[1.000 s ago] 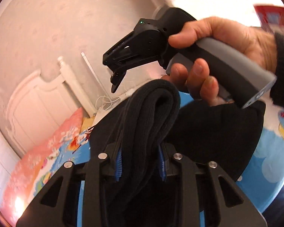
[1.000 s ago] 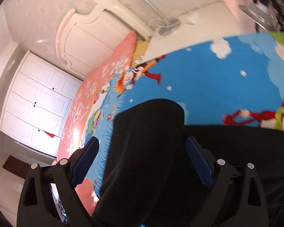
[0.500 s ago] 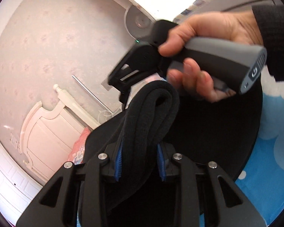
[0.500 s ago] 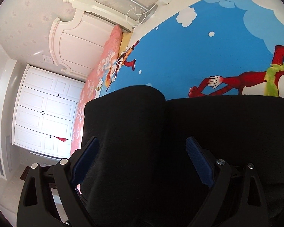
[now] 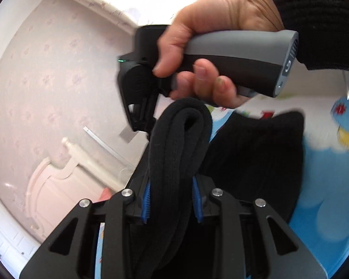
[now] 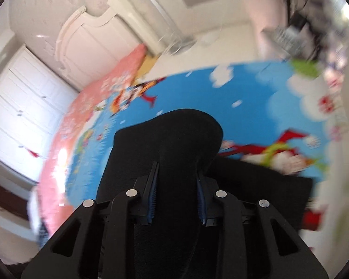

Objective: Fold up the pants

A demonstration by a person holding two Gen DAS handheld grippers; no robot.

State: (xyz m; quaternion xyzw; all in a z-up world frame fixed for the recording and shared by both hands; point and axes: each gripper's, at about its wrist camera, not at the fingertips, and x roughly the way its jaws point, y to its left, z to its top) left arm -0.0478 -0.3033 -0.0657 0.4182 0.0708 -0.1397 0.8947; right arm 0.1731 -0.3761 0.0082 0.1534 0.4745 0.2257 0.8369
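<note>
The black pants (image 5: 256, 153) hang lifted above the bed. My left gripper (image 5: 172, 201) is shut on a thick rolled edge of the black pants, which bulges up between its blue pads. In the left wrist view the other hand-held gripper (image 5: 142, 118) is held close above and behind that fold; its jaws are hidden. In the right wrist view my right gripper (image 6: 176, 200) is shut on a bunched fold of the pants (image 6: 169, 139), with more black cloth spreading to the right. The view is motion-blurred.
A blue cartoon-print bed sheet (image 6: 256, 88) lies under the pants. A pink pillow (image 6: 81, 125) lies at the head, by a white headboard (image 6: 93, 37). White wardrobe doors (image 6: 16, 107) stand at the left. Pale wallpapered wall (image 5: 46, 69) is behind.
The right gripper has closed from wide open onto the pants fold. Both grippers have risen and tilted, lifting the cloth. The left gripper has kept its hold.
</note>
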